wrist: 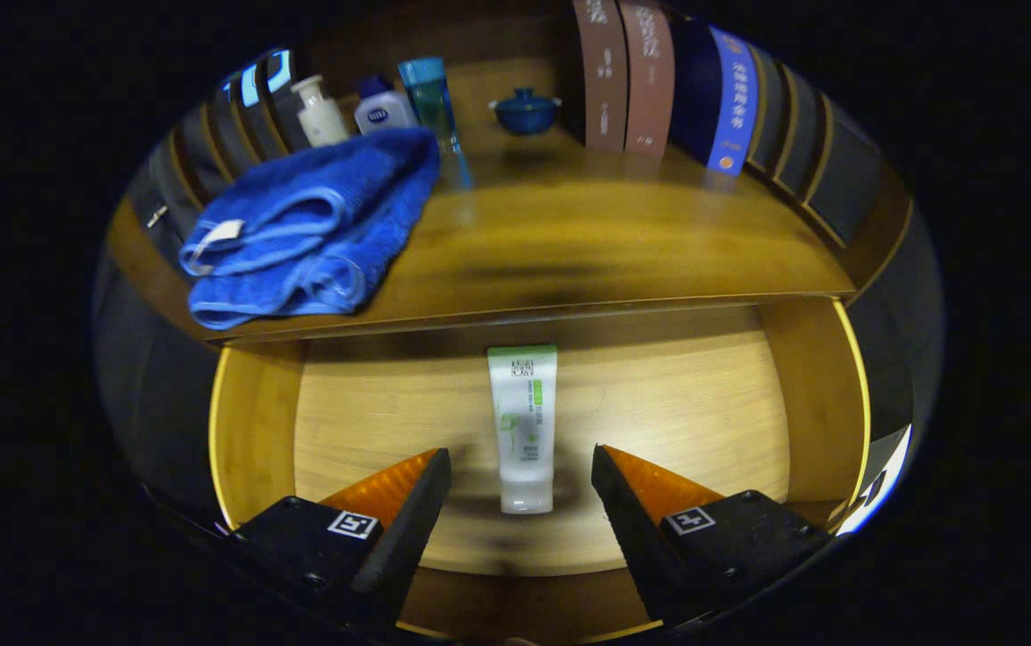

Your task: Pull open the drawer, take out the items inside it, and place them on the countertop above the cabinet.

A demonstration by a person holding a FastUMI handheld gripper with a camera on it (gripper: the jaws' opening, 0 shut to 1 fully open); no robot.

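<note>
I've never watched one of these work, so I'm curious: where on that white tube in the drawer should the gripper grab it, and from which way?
Probably across the tube's middle, coming straight down from above. It lies flat on the drawer floor, lengthwise between the open gripper fingers, cap end nearest. Its narrow width already faces the fingers, so they could close on its long sides.

Home-like booth, wooden cabinet countertop [623, 242], toiletry bottles [382, 108], books [650, 76], blue towel [309, 224]

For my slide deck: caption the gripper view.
Open gripper poised over a white tube in the open drawer; blue towel on the countertop.
</note>
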